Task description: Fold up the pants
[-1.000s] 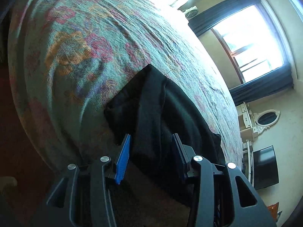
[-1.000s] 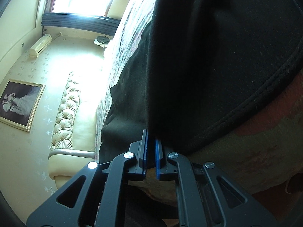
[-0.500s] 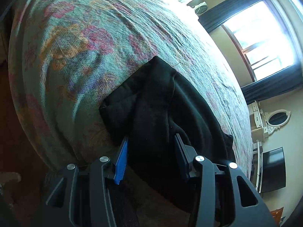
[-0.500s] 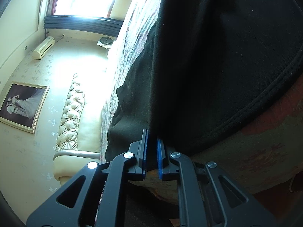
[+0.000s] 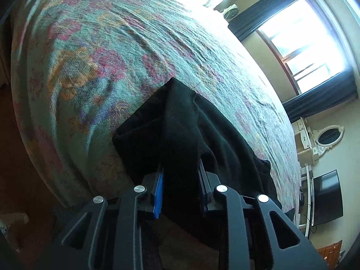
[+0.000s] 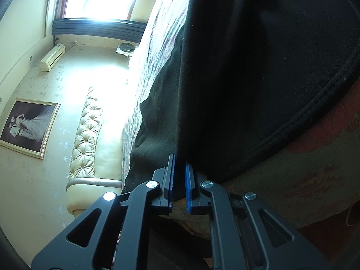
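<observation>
The fingers (image 5: 158,189) of the left gripper (image 5: 181,187) stand partly spread with a thick bunch of the black pants (image 5: 180,132) filling the gap between them, the cloth touching both pads, so it appears clamped; the fingers (image 6: 187,186) of the right gripper (image 6: 179,183) are drawn almost together, pinching a thin fold of the same pants (image 6: 258,78) near a stitched hem; the pants lie rumpled at the near edge of the bed (image 5: 108,51), on its floral cover, trailing off to the right; far beyond the bed a bright window (image 5: 301,45) with dark curtains shows.
</observation>
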A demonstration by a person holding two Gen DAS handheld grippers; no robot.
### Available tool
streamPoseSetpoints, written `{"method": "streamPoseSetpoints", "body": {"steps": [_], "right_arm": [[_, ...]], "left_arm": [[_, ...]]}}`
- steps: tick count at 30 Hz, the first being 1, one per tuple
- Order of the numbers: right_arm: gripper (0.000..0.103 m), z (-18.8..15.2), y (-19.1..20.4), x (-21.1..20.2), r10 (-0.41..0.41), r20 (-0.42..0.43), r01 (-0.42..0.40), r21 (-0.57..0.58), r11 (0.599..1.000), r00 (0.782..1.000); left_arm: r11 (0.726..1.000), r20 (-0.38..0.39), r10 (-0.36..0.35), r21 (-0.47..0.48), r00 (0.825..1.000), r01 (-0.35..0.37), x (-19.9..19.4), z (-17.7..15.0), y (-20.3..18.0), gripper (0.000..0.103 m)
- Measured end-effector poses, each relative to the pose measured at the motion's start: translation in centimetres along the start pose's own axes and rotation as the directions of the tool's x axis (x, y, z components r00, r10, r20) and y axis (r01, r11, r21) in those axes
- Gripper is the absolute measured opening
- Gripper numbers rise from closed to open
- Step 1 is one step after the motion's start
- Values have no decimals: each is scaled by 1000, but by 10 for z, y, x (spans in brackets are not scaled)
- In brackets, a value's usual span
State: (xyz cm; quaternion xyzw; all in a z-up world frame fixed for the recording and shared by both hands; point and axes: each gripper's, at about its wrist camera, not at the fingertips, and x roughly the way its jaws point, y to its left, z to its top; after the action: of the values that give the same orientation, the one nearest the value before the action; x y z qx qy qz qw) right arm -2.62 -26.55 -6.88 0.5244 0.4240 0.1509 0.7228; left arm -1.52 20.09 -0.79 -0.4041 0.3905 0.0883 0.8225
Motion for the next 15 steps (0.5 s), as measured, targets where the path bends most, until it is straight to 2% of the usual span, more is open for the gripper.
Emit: {"method": "streamPoseSetpoints", "body": {"steps": [5,9,11,14,15], "right_arm": [[7,-5,9,0,22,-11,-22,4,1000,1000],[3,-12,-7,15,-14,-53,16,38,999,999],[3,-12,-15,17,15,-62,-10,80,997,998],[15,4,-1,-4,29,2,-29,57,998,1000],[28,18,4,-19,43,54,-46,50,998,998]], "left_arm": [[1000,21,20,-11,1000,-20,-5,8,11,26],[998,18,60,-30,998,-59,5,9,32,26],[998,-4,66,-10,998,-66,16,7,34,26],[999,-22,50,7,999,-50,11,9,32,31],[999,-35,37,17,999,-37,7,9,31,33]]}}
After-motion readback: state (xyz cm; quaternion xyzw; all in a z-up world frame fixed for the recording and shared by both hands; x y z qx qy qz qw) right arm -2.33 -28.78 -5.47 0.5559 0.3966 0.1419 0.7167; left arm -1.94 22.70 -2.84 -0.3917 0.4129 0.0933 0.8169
